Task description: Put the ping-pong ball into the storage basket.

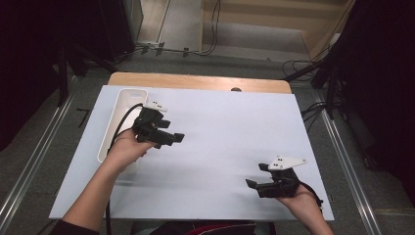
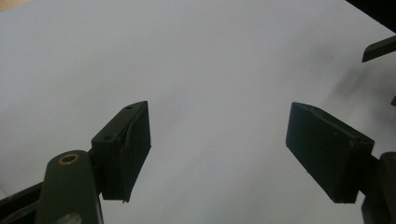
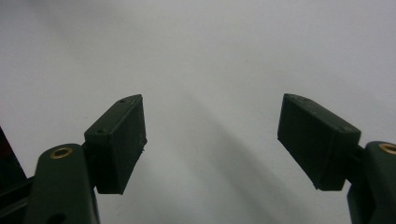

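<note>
While the long white plastic tray lies at the table's left edge just beside the left gripper, jaws apart and empty, approach it slowly, keeping the right gripper, likewise open-jawed and empty, parked near the front.

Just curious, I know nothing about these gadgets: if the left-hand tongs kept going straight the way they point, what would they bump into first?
Probably the bare white tabletop: the open left tongs tilt down at it, nothing between. The right tongs lie farther off.
</note>
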Tool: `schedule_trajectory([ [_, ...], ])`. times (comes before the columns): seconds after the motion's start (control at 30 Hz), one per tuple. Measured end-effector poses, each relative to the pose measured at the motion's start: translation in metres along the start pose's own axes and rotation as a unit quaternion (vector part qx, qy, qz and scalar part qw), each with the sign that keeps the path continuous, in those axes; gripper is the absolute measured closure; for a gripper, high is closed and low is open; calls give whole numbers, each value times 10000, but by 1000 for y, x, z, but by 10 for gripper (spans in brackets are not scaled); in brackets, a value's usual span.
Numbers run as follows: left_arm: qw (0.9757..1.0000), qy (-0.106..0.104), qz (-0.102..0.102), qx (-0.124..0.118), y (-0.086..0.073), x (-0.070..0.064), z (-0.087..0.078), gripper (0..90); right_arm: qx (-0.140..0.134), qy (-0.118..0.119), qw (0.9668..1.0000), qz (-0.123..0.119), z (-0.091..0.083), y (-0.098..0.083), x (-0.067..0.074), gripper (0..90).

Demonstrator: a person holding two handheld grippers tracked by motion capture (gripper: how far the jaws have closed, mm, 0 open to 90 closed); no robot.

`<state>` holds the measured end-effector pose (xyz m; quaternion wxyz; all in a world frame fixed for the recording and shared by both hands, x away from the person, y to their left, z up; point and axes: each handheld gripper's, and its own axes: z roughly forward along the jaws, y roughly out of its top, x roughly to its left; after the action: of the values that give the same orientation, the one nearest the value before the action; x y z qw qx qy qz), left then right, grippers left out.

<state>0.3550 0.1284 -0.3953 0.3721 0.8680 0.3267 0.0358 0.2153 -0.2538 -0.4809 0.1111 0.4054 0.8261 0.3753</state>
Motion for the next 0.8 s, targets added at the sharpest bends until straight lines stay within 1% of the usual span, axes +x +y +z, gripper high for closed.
schedule_trajectory([
  [0.13, 9999, -49, 101, -2, -3, -7, 1, 218, -10, 9, 10000, 3, 0, 0, 0, 220],
  [0.17, 9999, -43, 128, 4, -4, -8, 1, 217, -23, 21, 10000, 76, -1, 0, 0, 220],
  [0.33, 9998, -67, 197, -70, -9, -14, 2, 217, -15, 43, 10000, 82, -1, 0, 0, 220],
  [0.37, 9997, -100, 218, -65, -9, -15, 2, 217, -29, 48, 10000, 73, 0, 0, 0, 220],
  [0.4, 9997, -113, 215, -87, -10, -15, 2, 217, -37, 87, 9999, 87, 0, 0, -1, 220],
  [0.43, 9996, -115, 232, -74, -11, -16, 2, 217, -49, 137, 9998, 114, 0, 0, -1, 220],
  [0.53, 9996, -130, 239, -80, -12, -17, 2, 217, -55, 163, 9996, 243, 0, -1, -3, 220],
  [0.67, 9996, -152, 180, -137, -15, -18, 1, 217, -69, 178, 9993, 331, 0, -1, -4, 220],
  [0.77, 9995, -172, 223, -114, -18, -19, 0, 217, -47, 239, 9990, 372, 1, -1, -5, 220],
  [0.8, 9995, -167, 240, -118, -18, -20, 0, 217, -60, 288, 9986, 434, 1, -1, -5, 220],
])
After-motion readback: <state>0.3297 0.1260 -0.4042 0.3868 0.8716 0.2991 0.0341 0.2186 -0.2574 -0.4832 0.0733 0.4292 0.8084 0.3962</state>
